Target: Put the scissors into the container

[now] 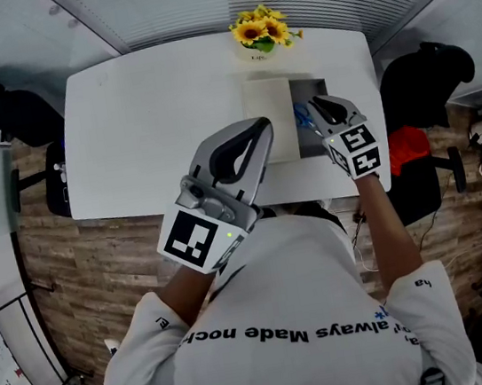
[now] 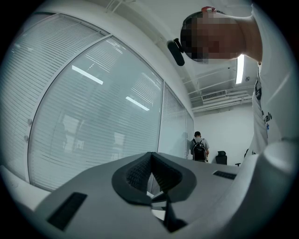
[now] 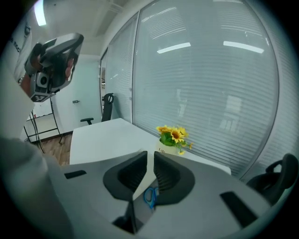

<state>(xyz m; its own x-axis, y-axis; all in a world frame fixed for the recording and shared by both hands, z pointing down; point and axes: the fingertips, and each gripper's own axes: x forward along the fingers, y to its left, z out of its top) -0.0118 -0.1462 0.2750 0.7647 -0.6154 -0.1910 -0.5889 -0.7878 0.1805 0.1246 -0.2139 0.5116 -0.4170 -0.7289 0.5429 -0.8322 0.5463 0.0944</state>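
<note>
White tabletop (image 1: 142,130) by the blinds, sunflowers (image 1: 264,31) at far edge. Grey container (image 1: 310,145) right of centre. Right gripper (image 1: 319,111) over it, jaws a crack apart, nothing btwn. Left gripper (image 1: 254,131) raised, jaws closed, empty. Blue scissors (image 1: 303,118) look to lie inside already. If so, lift right gripper straight up, clear of the handles.

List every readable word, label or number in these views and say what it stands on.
"always Made noc", upside down and running on unreadably: back of the person's white shirt.
"ha", upside down: right sleeve.
Left sleeve: print too small to read.
Flower pot: label too blurred to read.
</note>
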